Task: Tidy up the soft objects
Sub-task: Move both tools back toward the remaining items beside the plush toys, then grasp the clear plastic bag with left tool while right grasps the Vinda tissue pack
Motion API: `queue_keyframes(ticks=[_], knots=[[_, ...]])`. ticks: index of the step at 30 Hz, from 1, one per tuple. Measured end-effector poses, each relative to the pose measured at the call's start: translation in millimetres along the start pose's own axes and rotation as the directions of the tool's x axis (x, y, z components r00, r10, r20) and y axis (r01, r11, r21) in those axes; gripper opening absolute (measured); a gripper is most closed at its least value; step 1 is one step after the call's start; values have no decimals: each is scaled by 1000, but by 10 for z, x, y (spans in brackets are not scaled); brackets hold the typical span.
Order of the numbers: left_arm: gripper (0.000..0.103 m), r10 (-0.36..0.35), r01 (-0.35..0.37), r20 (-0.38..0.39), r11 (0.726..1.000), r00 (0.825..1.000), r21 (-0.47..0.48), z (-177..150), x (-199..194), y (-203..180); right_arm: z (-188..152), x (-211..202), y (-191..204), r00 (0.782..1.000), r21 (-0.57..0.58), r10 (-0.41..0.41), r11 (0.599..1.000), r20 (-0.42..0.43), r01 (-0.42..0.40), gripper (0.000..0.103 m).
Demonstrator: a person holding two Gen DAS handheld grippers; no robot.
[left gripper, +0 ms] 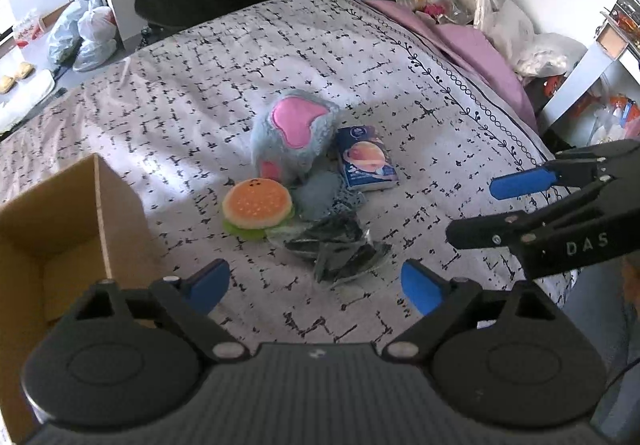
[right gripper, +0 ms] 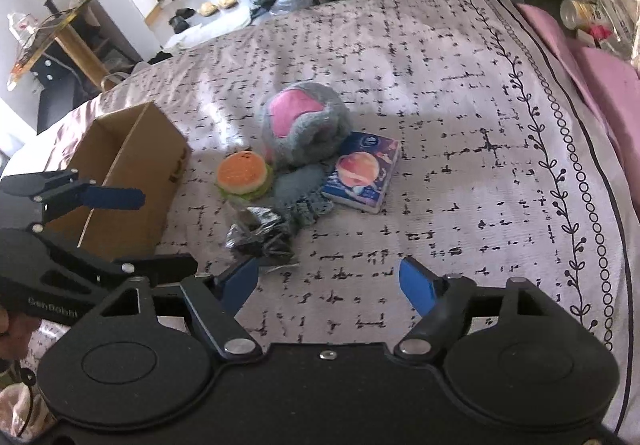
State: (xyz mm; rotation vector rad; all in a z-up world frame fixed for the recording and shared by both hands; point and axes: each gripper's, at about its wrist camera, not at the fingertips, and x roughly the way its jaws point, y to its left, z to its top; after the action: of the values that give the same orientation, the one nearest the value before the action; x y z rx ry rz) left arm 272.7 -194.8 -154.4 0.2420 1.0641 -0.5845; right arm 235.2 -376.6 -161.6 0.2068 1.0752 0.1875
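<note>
Centrally, a small pile is sitting on the bedspread (left gripper: 200, 93): plush (left gripper: 294, 133), burger toy (left gripper: 258, 207), tissue pack (left gripper: 366, 163), grey knit (left gripper: 320, 195), and a dark crinkly bag (left gripper: 340, 249) nearest the grippers. All are touching or overlapping. The open box (left gripper: 60, 221) is standing just left of the pile, its near wall beside the left gripper (left gripper: 316, 285). That gripper is hovering with jaws spread, nothing between them, the bag just beyond its tips. The right gripper (right gripper: 328, 285) is likewise holding its jaws apart and empty over bare spread. Open bedding is lying to the right, running to the patterned border and a pink sheet (right gripper: 592, 61) at the edge.
</note>
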Motion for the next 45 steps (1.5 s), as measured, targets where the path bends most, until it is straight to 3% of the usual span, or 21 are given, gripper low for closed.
queue_keyframes(ticks=[17, 20, 22, 23, 29, 39, 45], knots=[[92, -39, 36, -122, 999, 992, -20, 154, 774, -37, 483, 516, -141, 996, -11, -55, 998, -74, 54, 76], [72, -78, 70, -148, 996, 986, -57, 142, 875, -5, 549, 634, -224, 995, 45, -42, 998, -87, 46, 76], [49, -91, 79, -157, 994, 983, -82, 131, 915, 16, 589, 711, -239, 995, 53, -50, 997, -90, 55, 76], [47, -81, 69, -156, 994, 984, -84, 125, 921, 22, 603, 741, -236, 994, 55, -52, 997, -92, 57, 76], [40, -96, 78, -141, 989, 985, -123, 114, 852, 99, 668, 885, -189, 993, 51, -71, 996, -98, 77, 76], [38, -74, 54, -106, 981, 992, -185, 58, 676, 252, 742, 1080, -104, 990, 46, -99, 994, -104, 104, 76], [38, -55, 34, -87, 975, 995, -221, 49, 604, 361, 667, 1223, -179, 984, 64, -112, 990, -142, 122, 56]])
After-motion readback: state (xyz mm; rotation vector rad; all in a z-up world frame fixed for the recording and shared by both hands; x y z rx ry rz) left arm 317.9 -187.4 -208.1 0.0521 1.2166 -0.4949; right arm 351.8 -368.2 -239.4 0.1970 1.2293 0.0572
